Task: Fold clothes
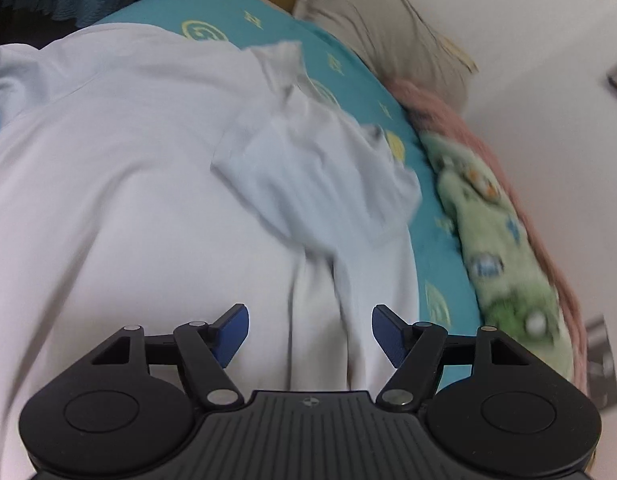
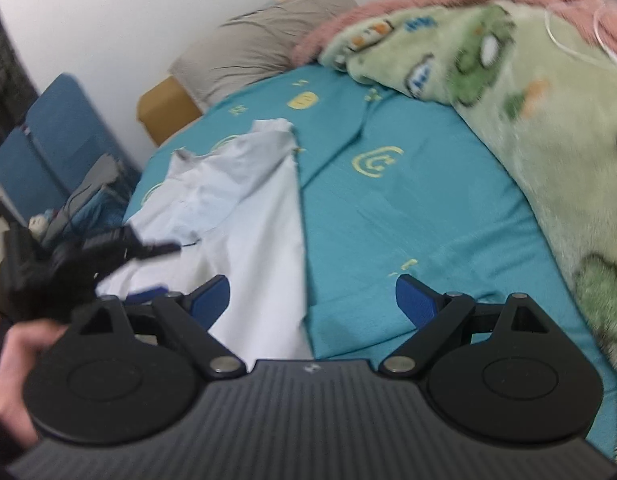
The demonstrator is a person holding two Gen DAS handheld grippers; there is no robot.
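Note:
A pale white shirt (image 1: 120,184) lies spread over the teal bedsheet (image 1: 428,216), with one sleeve (image 1: 320,176) folded back onto its body. My left gripper (image 1: 310,330) hovers over the shirt's lower part, open, with nothing between its blue pads. In the right wrist view the same shirt (image 2: 248,216) lies at the left of the teal sheet (image 2: 408,208). My right gripper (image 2: 312,300) is open above the shirt's right edge and bare sheet, holding nothing. The left gripper (image 2: 88,252) shows as a dark blur at the left, over the shirt, with a hand (image 2: 16,360) below it.
A green patterned fleece blanket (image 2: 528,120) and a pink blanket (image 2: 388,12) are heaped along the bed's right side. A grey pillow (image 2: 260,44) lies at the head by the white wall. A blue folding chair (image 2: 56,136) and a brown box (image 2: 164,112) stand beside the bed.

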